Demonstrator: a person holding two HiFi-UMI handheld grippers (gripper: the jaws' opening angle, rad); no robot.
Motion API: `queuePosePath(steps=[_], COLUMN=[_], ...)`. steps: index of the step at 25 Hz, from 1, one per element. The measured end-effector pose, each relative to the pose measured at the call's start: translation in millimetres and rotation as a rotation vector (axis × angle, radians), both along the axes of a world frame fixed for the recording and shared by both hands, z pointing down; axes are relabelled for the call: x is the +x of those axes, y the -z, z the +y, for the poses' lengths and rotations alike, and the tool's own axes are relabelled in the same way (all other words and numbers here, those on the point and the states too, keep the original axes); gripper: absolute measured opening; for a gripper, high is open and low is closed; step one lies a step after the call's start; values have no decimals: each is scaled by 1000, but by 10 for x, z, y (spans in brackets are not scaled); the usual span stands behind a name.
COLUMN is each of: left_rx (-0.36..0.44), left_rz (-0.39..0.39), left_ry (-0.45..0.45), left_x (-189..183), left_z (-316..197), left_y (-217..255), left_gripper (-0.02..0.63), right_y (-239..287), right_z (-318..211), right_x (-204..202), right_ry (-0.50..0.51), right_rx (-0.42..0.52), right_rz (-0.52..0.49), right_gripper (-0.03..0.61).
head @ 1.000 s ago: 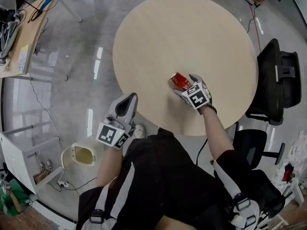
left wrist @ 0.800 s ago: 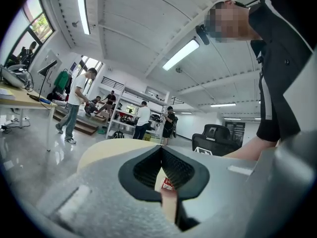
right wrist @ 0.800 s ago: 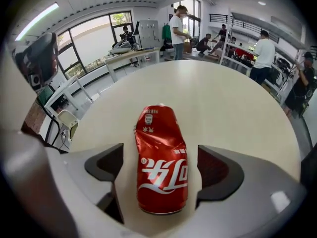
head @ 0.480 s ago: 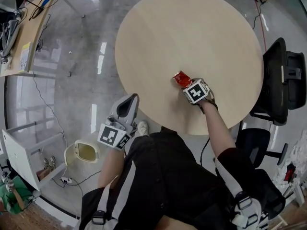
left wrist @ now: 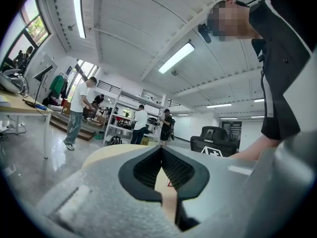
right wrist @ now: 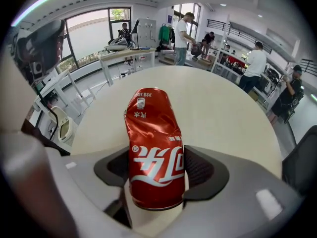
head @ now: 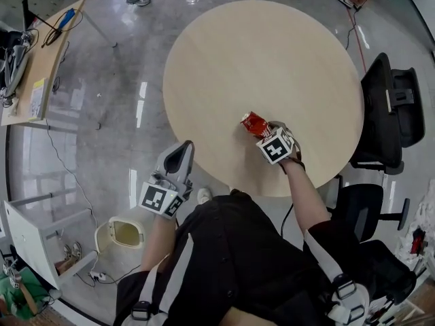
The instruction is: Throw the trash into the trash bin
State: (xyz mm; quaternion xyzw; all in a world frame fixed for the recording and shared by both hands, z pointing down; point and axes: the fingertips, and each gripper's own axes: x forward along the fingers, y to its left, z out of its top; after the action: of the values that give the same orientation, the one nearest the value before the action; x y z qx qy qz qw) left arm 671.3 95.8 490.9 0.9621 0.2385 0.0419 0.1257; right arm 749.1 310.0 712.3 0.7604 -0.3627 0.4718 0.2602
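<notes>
The crushed red can [right wrist: 154, 148] rests by the table's [head: 272, 53] near edge. The right claw's [head: 264, 131] jaws have just been closing and seem clamped on it. The left claw [head: 182, 151], jaws together, hangs off that edge, between the table and the trash bin [head: 109, 235] on the floor. A black chair [head: 391, 107] flanks the table.

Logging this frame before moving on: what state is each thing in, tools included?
red can: dented, lying on the table.
right tool: jaws have just been closing, pads against the can's sides.
left tool: shut, empty.
trash bin: on the floor, top open.
</notes>
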Motion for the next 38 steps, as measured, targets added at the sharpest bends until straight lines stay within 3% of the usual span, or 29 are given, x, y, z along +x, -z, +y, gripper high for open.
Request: queuePosePath(steps=[9,15,21,32,38], left_rx=[-19,-42,-29,0,12], left_rz=[69,114,174,134,157], left_ry=[62,132,237,387,462], left_x=[-214,-556,-1002,-1831,-2137], left_z=[-351,-683,-1101,-1903,-1943], left_y=[191,322,433,372,410], left_gripper=[2,2,2,2,2], right_y=[807,1202,1474,1649,1691], right_z=[-399,-852,-1318,-2321,-2435], right_x=[-190,-492,-839,-1466,-1704], right_ry=[-41,-74,23,176,255], right_rx=[229,448,485,575,600], right_rz=[176,153,206,181,162], right_gripper=[307,307,307,308,308])
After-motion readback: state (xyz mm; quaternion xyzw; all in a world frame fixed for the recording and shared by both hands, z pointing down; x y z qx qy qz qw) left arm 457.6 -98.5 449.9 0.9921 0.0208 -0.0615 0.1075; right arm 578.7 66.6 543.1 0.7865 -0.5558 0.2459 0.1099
